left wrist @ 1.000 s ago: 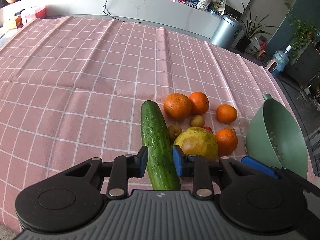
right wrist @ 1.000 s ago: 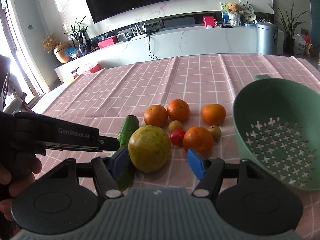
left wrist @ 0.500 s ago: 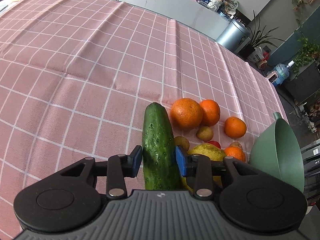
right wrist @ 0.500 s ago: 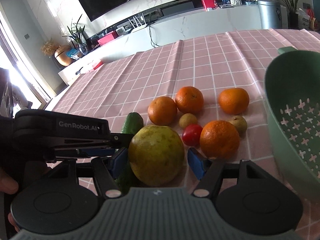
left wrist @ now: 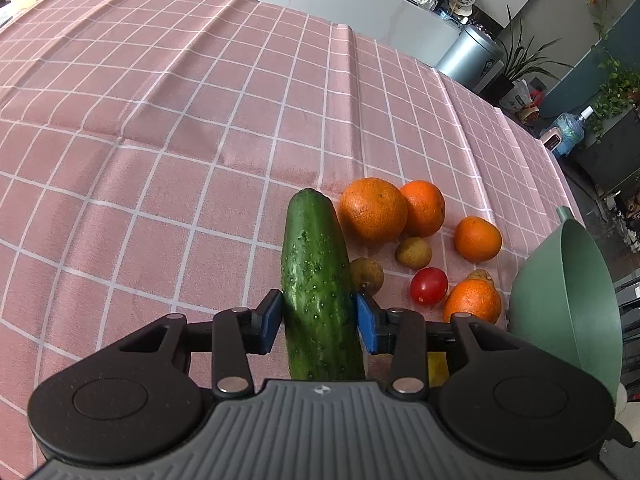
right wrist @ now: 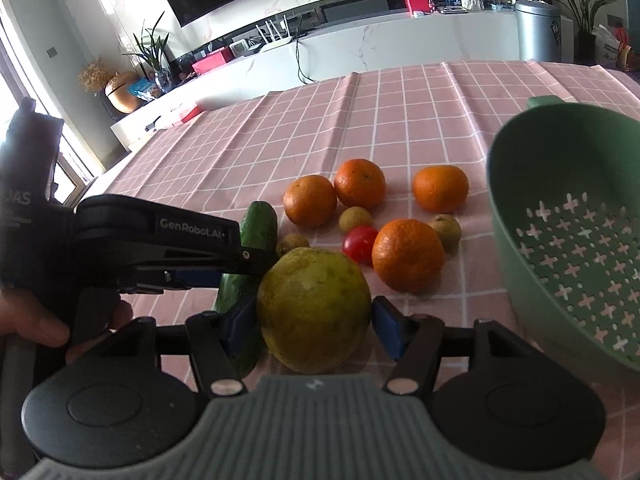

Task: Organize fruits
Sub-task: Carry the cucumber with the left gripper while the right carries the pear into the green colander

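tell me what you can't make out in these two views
- Near end of the cucumber: left wrist view, hidden under the left gripper body.
- Whether the pads press it: gaps too thin to judge as the jaws open.
- Big yellow-green fruit: its underside is hidden behind the right gripper body, jaws closing around it.
- Green colander: cut off by the right edge in both views.
- Cucumber's middle: right wrist view, covered by the other gripper.

Left gripper [left wrist: 316, 318] lower, opening fingers [left wrist: 269, 320] now astride cucumber [left wrist: 316, 280].

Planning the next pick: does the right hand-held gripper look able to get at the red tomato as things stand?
Probably not directly: the right hand-held gripper is closing around the big yellow-green fruit, which sits between it and the tomato.
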Available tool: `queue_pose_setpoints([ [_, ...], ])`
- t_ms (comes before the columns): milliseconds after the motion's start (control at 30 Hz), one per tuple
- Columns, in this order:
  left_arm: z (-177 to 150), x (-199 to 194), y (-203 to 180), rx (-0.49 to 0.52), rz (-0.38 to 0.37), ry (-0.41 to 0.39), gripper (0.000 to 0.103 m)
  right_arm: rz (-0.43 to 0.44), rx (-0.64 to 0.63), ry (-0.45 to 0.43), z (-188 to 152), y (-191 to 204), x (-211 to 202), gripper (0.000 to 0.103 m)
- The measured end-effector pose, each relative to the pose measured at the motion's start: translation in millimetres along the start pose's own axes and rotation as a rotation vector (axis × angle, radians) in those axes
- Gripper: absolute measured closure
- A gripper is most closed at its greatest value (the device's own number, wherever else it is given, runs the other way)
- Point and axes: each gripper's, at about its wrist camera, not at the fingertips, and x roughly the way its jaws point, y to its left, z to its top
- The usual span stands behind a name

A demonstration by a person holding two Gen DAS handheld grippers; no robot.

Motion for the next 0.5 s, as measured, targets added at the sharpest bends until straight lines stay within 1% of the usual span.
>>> queue_pose_setpoints([
  [67, -1.5, -0.5, -4.0, 0.023, 0.017, -0.008, 0.059, -0.01, 0.005, -0.001, -1.3, -2.6, -8.4, 0.043],
  [200, -6.3, -5.6, -6.8, 0.037, 0.037, -0.02, 0.06, -0.021, 0.002, -0.028, -2.7, -6.8, -28.2, 0.043],
  [333, -15.5, -27.1, -17.8, 0.091, 0.057, -0.084, 0.06, -0.025, -0.023, -0.074, -1.7, -9.6, -54.6, 0.043],
  [500, -21.4, -66.6, -40.8, 0.152, 0.002, -0.163, 0.06, -0.051, -0.048, -0.143, 4.0, -20.1, -93.5, 0.043],
])
